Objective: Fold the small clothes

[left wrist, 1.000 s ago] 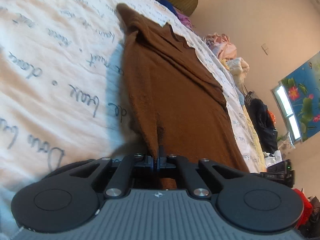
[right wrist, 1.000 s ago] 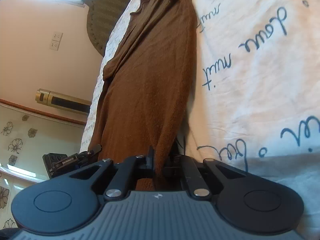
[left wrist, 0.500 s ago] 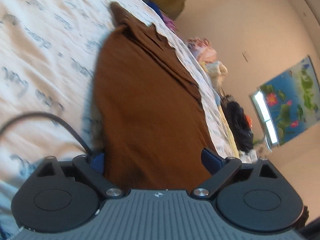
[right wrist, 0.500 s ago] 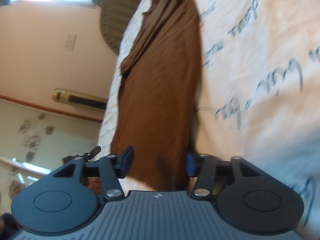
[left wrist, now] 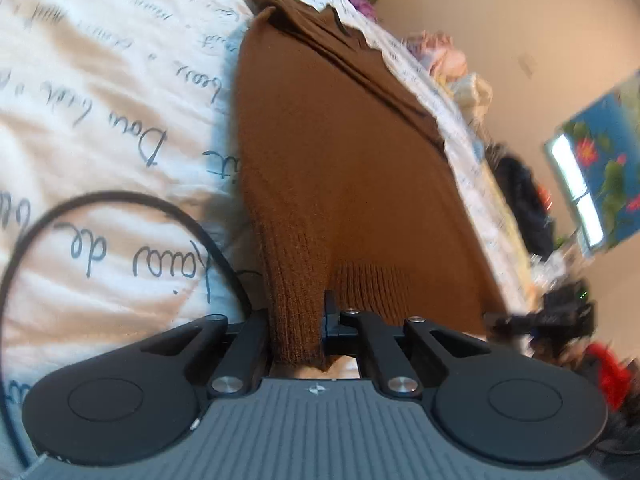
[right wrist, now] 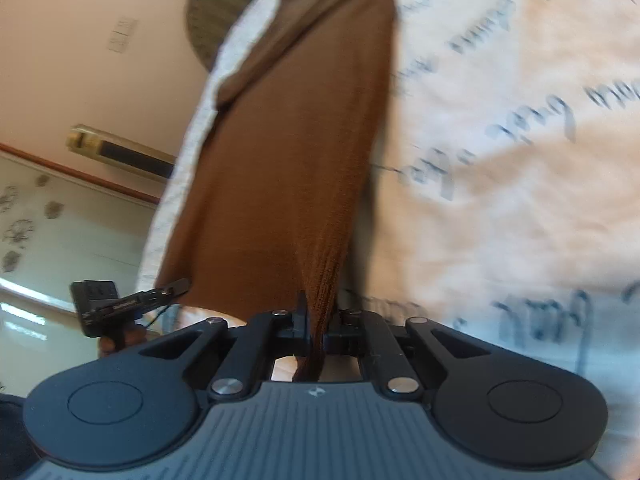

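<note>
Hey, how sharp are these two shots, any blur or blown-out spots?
Left wrist view: the sweater knit near the left gripper is sharp; the room at the right edge smears with motion blur. Right wrist view: softer overall, sheet writing blurred and washed out, and fisheye bends the edges.

White script-printed bedsheet (left wrist: pixel 100 92), brown knit garment (left wrist: pixel 340 152), black cable (left wrist: pixel 120 200)

Each gripper, left gripper (left wrist: pixel 298 316) and right gripper (right wrist: pixel 318 322), shows a ribbed grey housing with a small white emblem, matte black linkage arms, silver screws, and round black discs at 8 and 4 o'clock. A black cable (left wrist: pixel 120 200) loops at 9 o'clock.
</note>
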